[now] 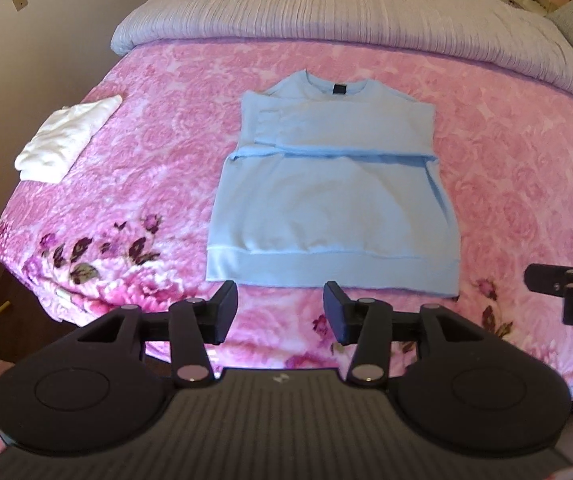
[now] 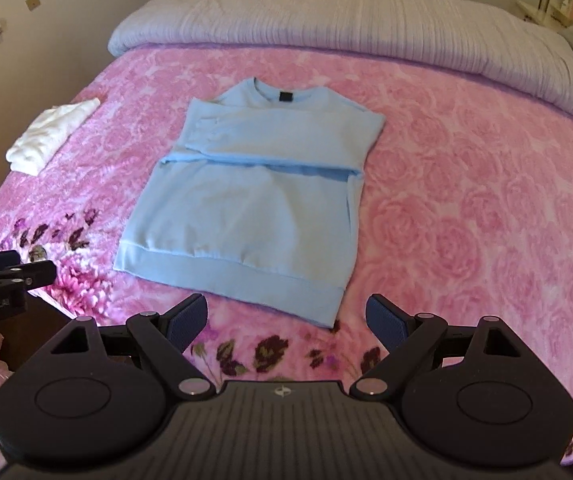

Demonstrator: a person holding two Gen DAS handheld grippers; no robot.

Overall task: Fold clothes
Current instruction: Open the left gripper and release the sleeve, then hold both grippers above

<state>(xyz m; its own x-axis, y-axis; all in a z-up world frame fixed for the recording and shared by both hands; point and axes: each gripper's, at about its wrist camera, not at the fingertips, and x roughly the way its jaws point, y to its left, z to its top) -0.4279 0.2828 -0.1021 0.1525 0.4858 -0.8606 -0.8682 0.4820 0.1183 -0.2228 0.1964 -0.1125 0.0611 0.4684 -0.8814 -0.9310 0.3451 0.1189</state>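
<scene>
A light blue sweatshirt (image 1: 334,196) lies flat on the pink floral bed, collar at the far end, both sleeves folded across its chest, hem toward me. It also shows in the right wrist view (image 2: 246,208). My left gripper (image 1: 280,312) is open and empty, just short of the hem near its left half. My right gripper (image 2: 286,320) is open and empty, just short of the hem's right corner. The right gripper shows at the right edge of the left wrist view (image 1: 566,284); the left gripper shows at the left edge of the right wrist view (image 2: 10,276).
A folded white garment (image 1: 66,140) lies at the bed's left side, also in the right wrist view (image 2: 50,132). A grey ribbed duvet (image 1: 346,16) is rolled across the far end. The pink bedspread (image 1: 526,184) spreads right of the sweatshirt. The bed's left edge drops by the wall.
</scene>
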